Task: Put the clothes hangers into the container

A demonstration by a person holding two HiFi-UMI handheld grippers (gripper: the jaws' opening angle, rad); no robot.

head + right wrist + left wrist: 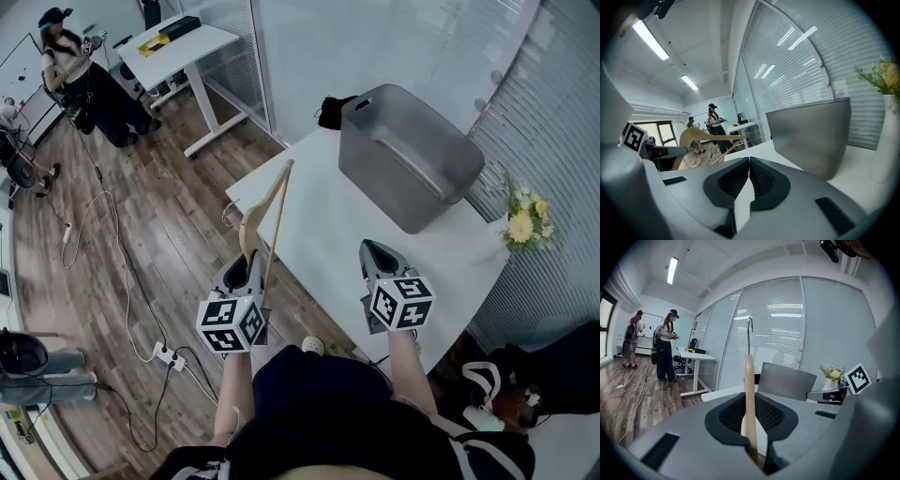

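At the far left, on the wooden floor point(141, 187), a person point(70, 66) in dark clothes stands beside a second white desk point(178, 42), well away from the work. Thin cables point(103, 234) trail across the boards to a white power strip point(169, 354) near the wearer's feet.

The left tool point(251, 270) is pinching the wooden clothes hanger point(272, 214) low down. In the left gripper view the wood stands upright and edge-on between the pads, with its metal hook on top. From the head view the hanger hangs over the near left edge of the main desk point(319, 230), partly over the floor. It is well apart from the container and not in it.

Further right, the right tool point(749, 168) hovers over the desk's near edge with its jaws pressed together and only the white desk top showing beyond them. It is apart from the hanger.

Beyond it, the grey container point(408, 155) sits on the far part of the desk, open side up, with a handle slot in its end wall. What shows of its inside is plain grey wall and bottom. The white surface lies bare between the two tools and the container. Just behind the container's left corner lies a small black thing point(330, 112), too dim to name. At the right edge of the desk stands a bunch of yellow and white flowers point(521, 221), near the container but not touching it.
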